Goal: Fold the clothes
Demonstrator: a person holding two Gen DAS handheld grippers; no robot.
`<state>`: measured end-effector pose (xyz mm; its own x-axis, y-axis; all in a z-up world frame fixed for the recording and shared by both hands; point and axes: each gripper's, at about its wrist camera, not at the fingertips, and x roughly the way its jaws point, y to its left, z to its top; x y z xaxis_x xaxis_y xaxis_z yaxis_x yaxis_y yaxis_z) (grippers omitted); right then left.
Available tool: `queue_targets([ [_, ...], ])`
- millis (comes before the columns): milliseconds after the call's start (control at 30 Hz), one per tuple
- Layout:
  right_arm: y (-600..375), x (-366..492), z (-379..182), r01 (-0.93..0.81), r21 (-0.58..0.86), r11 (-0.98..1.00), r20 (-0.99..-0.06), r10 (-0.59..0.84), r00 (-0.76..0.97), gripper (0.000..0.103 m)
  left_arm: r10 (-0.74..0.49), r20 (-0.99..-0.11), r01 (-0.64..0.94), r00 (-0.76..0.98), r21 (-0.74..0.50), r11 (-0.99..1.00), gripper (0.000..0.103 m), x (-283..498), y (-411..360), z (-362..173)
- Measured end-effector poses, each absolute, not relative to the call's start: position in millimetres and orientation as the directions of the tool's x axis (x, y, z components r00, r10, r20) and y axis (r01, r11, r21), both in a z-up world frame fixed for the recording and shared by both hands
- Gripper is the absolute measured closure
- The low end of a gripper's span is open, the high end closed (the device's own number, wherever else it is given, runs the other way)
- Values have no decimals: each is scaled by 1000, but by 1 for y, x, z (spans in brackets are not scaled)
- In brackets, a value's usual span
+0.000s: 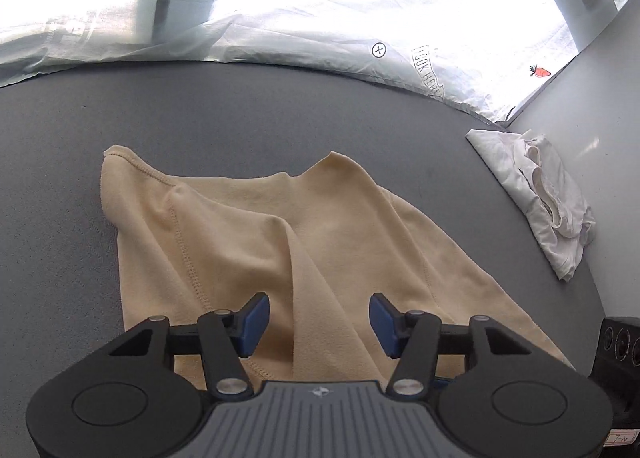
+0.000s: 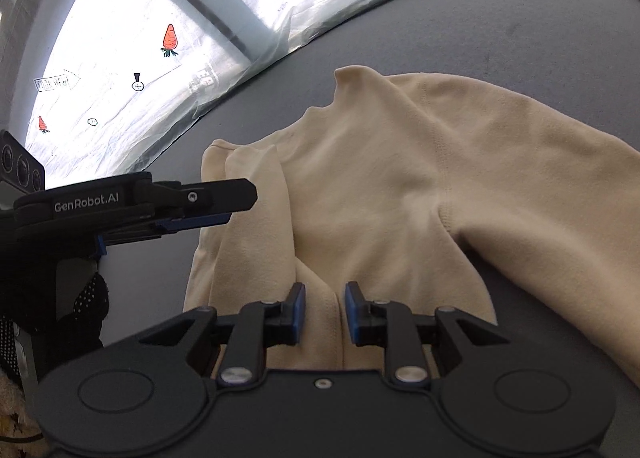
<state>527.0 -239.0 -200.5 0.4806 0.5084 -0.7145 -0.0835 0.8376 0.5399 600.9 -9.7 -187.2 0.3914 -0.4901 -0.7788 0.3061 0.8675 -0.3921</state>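
A beige soft-cotton shirt (image 1: 256, 242) lies crumpled on the dark grey table surface (image 1: 60, 177), with one fold raised along its middle. Just above the shirt's near edge, the left gripper (image 1: 319, 324) has its blue pads wide apart, holding nothing. The right gripper (image 2: 325, 312), also over the shirt, has its pads slightly apart around the raised fold. Well away from the shirt, by the wall, lies a folded white cloth (image 1: 536, 193).

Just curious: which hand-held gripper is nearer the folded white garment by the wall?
Probably right: the white garment lies far right of the left hand-held gripper; right hand-held gripper works that side.
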Motion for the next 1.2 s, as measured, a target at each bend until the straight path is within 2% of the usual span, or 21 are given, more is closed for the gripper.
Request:
queue_targets([
  [67, -234, 526, -199, -110, 518, 848, -722, 503, 476, 79, -501, -775, 293, 384, -412, 863, 74, 607, -9, -194],
  [133, -230, 525, -197, -137, 496, 857, -729, 497, 471, 80, -515, -766, 277, 384, -436, 856, 88, 612, -5, -199],
  [233, -224, 525, -195, -174, 466, 868, -740, 490, 461, 80, -526, -745, 259, 410, -458, 850, 99, 613, 2, -199],
  [267, -223, 526, -195, -184, 455, 871, -742, 486, 462, 81, -523, -740, 255, 423, -457, 852, 100, 613, 5, -197],
  [333, -222, 526, -194, -193, 441, 876, -743, 477, 469, 101, -516, -729, 245, 449, -455, 856, 101, 612, 10, -194],
  [500, -239, 526, -190, -87, 485, 870, -718, 453, 528, 101, -496, -703, 218, 509, -453, 865, 101, 610, 23, -188],
  [600, -247, 532, -199, -12, 511, 860, -736, 444, 512, 101, -430, -765, 220, 478, -370, 903, 100, 615, 15, -204],
  [633, -249, 534, -201, 7, 519, 855, -741, 446, 503, 100, -413, -776, 232, 478, -342, 911, 95, 615, 11, -204],
  [667, -250, 536, -202, 21, 524, 852, -744, 446, 497, 100, -407, -776, 223, 482, -341, 913, 95, 615, 11, -201],
  [700, -250, 536, -199, 29, 524, 851, -747, 443, 496, 92, -401, -776, 213, 487, -340, 916, 93, 614, 10, -198],
  [767, -255, 532, -192, 45, 520, 853, -742, 425, 519, 75, -390, -775, 193, 498, -339, 921, 72, 612, 10, -192],
  [800, -260, 529, -189, 56, 535, 843, -731, 429, 531, 58, -387, -765, 170, 515, -352, 921, 65, 608, 15, -186],
  [833, -264, 525, -186, 67, 550, 832, -719, 432, 544, 53, -382, -755, 147, 533, -362, 921, 54, 603, 19, -180],
  [867, -270, 522, -183, 81, 574, 815, -706, 442, 554, 53, -366, -747, 127, 555, -359, 925, 48, 594, 22, -173],
  [900, -276, 518, -181, 100, 605, 790, -691, 458, 560, 51, -352, -741, 110, 572, -355, 928, 46, 585, 25, -166],
  [967, -286, 510, -178, 136, 641, 755, -673, 469, 572, 40, -338, -746, 105, 573, -343, 934, 37, 562, 28, -159],
  [1033, -293, 498, -171, 151, 635, 758, -672, 446, 591, 32, -324, -753, 100, 573, -329, 939, 33, 537, 30, -152],
  [1200, -314, 460, -160, 179, 594, 784, -680, 370, 633, 20, -282, -816, 103, 504, -268, 958, 29, 464, 15, -163],
])
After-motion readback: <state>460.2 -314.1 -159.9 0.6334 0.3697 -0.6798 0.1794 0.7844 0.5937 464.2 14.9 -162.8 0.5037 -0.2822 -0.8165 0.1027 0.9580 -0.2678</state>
